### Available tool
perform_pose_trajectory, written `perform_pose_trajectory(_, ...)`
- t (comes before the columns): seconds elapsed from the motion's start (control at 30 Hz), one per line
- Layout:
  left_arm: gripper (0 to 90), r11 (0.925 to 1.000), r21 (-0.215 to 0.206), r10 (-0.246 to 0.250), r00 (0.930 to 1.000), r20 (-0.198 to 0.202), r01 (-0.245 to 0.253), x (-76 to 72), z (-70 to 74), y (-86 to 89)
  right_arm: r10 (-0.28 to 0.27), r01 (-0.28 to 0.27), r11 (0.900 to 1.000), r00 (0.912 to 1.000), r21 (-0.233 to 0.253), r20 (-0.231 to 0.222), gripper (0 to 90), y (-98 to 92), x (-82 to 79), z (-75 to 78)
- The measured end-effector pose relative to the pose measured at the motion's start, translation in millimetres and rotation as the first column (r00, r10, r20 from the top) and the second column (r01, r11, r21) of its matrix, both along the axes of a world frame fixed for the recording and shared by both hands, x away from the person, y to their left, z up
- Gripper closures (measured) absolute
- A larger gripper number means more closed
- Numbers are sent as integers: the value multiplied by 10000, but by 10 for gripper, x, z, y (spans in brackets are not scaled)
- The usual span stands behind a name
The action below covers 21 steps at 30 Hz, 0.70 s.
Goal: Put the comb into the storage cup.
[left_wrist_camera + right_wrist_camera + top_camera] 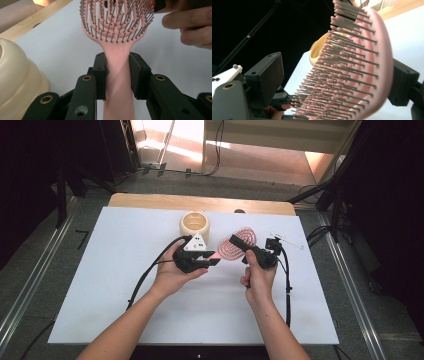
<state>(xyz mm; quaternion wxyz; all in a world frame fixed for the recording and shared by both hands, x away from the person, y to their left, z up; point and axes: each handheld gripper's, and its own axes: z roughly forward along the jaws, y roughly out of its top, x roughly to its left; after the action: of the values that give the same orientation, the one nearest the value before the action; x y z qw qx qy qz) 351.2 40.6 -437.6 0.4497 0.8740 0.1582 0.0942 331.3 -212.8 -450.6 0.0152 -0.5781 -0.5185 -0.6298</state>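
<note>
I see my left gripper [117, 72] clamped on the pink brush [117, 37] handle | brush held above the counter [100, 285], long axis toward my right gripper [337, 82] | right fingers straddle the head, contact unclear | cream pot [195, 224] behind.

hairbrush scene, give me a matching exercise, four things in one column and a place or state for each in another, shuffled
Column one:
1. pink hairbrush
2. cream ridged cup
3. left claw
4. right claw

Column two:
A. stands on the white sheet beyond the left hand
B. clamped on the brush handle
C. held off the table between both claws
D. one jaw behind the brush head, the other on the bristle side

Pairs: 1-C, 2-A, 3-B, 4-D
</note>
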Motion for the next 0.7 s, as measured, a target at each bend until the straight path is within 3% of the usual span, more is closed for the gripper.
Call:
perform_pose_trajectory(0.33,709,10000,-47,26,9999,126,-26,-14,-12,-25,-363,370,9991,9988,199,-339,283,18,28,-20)
perform_pose_trajectory(0.7,708,9999,-97,59,9998,209,-57,-23,-24,-38,-542,564,9967,9978,577,-387,426,20,37,-25)
